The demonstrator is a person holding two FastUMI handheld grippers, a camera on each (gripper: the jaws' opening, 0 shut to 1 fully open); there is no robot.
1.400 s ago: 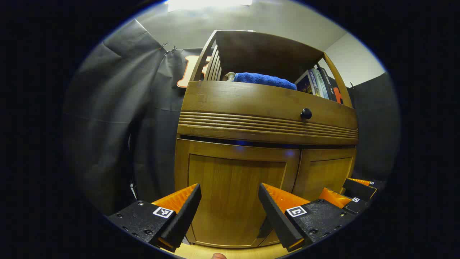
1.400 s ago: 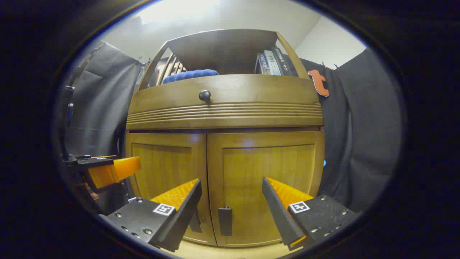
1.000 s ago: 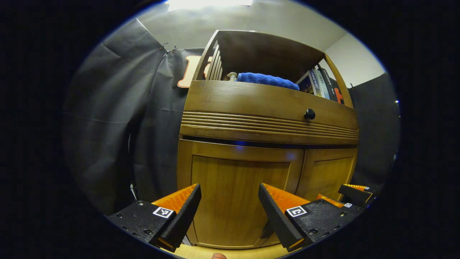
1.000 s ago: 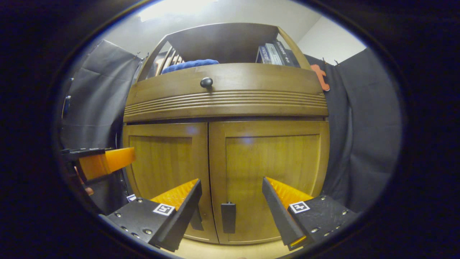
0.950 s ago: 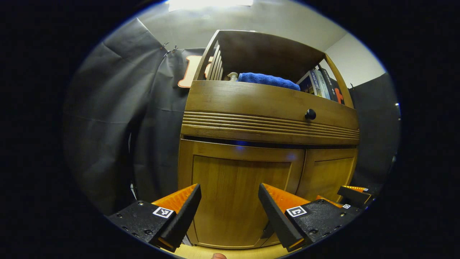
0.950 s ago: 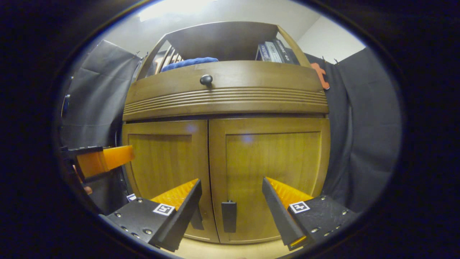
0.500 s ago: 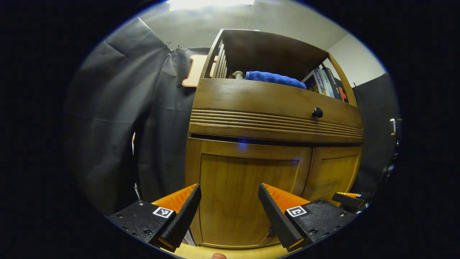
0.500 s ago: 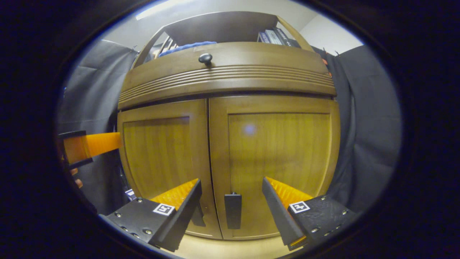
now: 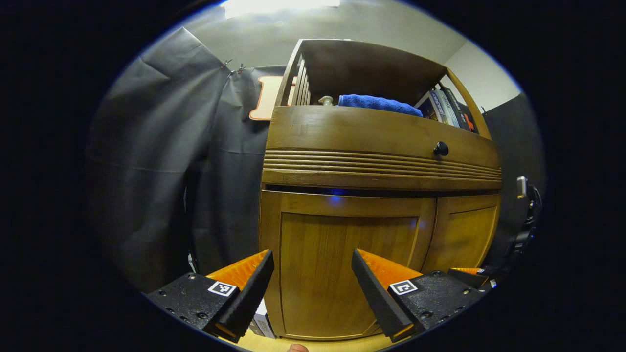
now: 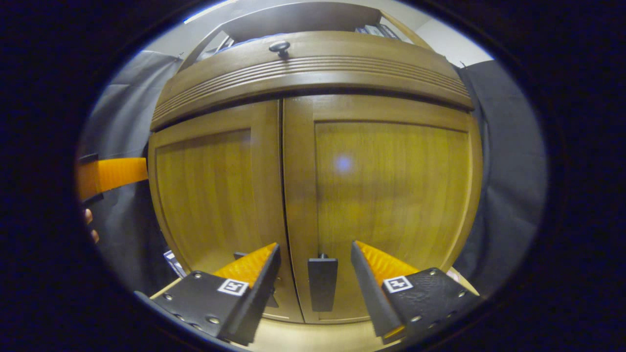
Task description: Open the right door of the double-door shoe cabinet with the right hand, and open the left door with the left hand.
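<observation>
The wooden shoe cabinet has both doors shut. In the right gripper view, the right door (image 10: 391,195) carries a dark flat handle (image 10: 322,283) near its bottom inner edge. My right gripper (image 10: 314,247) is open, close to the door, and the handle sits in the gap between its fingers with no contact. The left door (image 10: 210,195) has its handle (image 10: 239,255) mostly hidden behind one finger. In the left gripper view, my left gripper (image 9: 311,253) is open and empty, farther back, facing the left door (image 9: 342,274). The right gripper (image 9: 472,274) shows low at the right.
A drawer with a round dark knob (image 9: 440,148) runs above the doors. On the open shelf lie a blue towel (image 9: 379,103) and some books (image 9: 447,105). Black cloth hangs on both sides. A finger of the left gripper (image 10: 112,173) and a hand (image 10: 89,225) show at the left edge.
My right gripper has moved in toward the right door, and its handle now sits between the fingers. My left gripper has shifted slightly left, still open. Both doors remain shut.
</observation>
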